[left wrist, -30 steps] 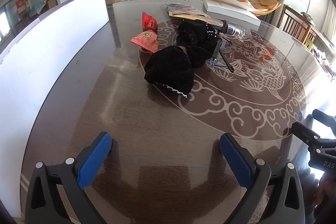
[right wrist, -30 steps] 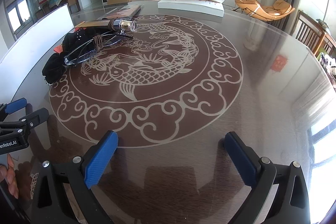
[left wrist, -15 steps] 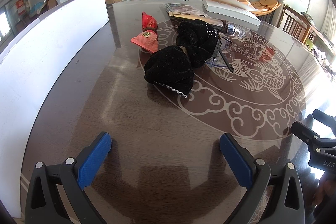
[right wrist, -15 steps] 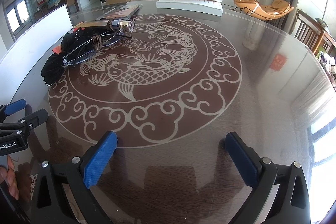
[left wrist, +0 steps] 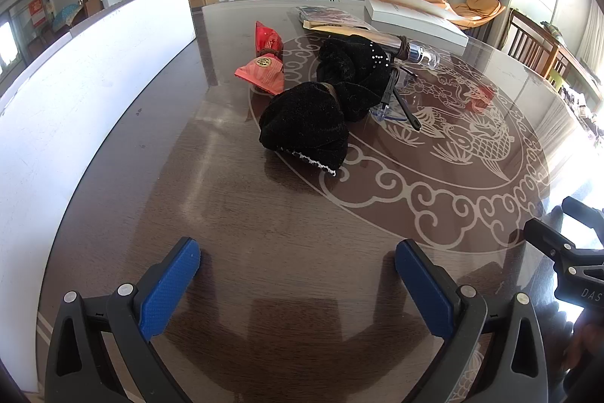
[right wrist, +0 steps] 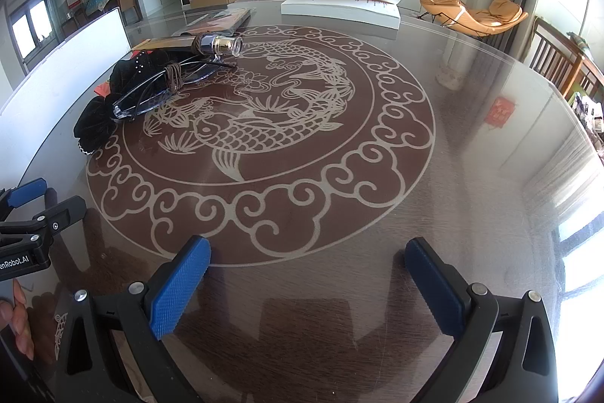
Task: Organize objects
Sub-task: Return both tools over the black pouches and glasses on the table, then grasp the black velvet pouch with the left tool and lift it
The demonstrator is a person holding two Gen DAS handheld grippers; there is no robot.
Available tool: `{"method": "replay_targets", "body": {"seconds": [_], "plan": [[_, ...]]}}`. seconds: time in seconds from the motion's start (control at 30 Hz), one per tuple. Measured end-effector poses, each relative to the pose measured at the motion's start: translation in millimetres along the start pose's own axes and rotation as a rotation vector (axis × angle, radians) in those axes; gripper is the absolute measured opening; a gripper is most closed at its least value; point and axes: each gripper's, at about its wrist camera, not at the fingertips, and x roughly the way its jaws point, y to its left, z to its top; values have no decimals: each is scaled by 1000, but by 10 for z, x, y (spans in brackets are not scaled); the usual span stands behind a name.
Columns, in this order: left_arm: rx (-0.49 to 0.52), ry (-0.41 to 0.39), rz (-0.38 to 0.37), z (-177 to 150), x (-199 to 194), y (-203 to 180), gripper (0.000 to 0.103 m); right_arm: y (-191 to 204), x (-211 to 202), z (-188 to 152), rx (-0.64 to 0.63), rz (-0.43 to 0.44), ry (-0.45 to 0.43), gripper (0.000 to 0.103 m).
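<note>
Right now I hold my left gripper [left wrist: 298, 270] low over the dark glossy table [left wrist: 234, 214], its blue fingers spread wide with nothing between them. My right gripper [right wrist: 307, 270] hangs over the near edge of the fish medallion [right wrist: 260, 123], jaws equally wide and empty. Ahead of the left one lies a heap of black fabric [left wrist: 313, 119], with red packets [left wrist: 264, 63] just behind it, clear glasses [right wrist: 162, 89] resting against the cloth, and a small bottle [right wrist: 222, 46] beyond. A white box [right wrist: 339, 8] sits at the far edge.
</note>
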Motion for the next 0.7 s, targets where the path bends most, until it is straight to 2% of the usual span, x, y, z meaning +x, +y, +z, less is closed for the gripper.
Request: {"method": "replay_targets", "body": {"seconds": [0.4, 0.47, 0.63, 0.7], "plan": [[-11, -9, -17, 0, -14, 18, 103, -2, 0, 0, 0, 0, 0, 103], [-68, -35, -70, -8, -61, 125, 103, -2, -1, 0, 0, 1, 0, 103], [-335, -95, -207, -27, -147, 647, 103, -3, 0, 0, 0, 0, 0, 103], [-394, -109, -250, -47, -159, 764, 103, -2, 1, 1, 0, 0, 0, 103]]}}
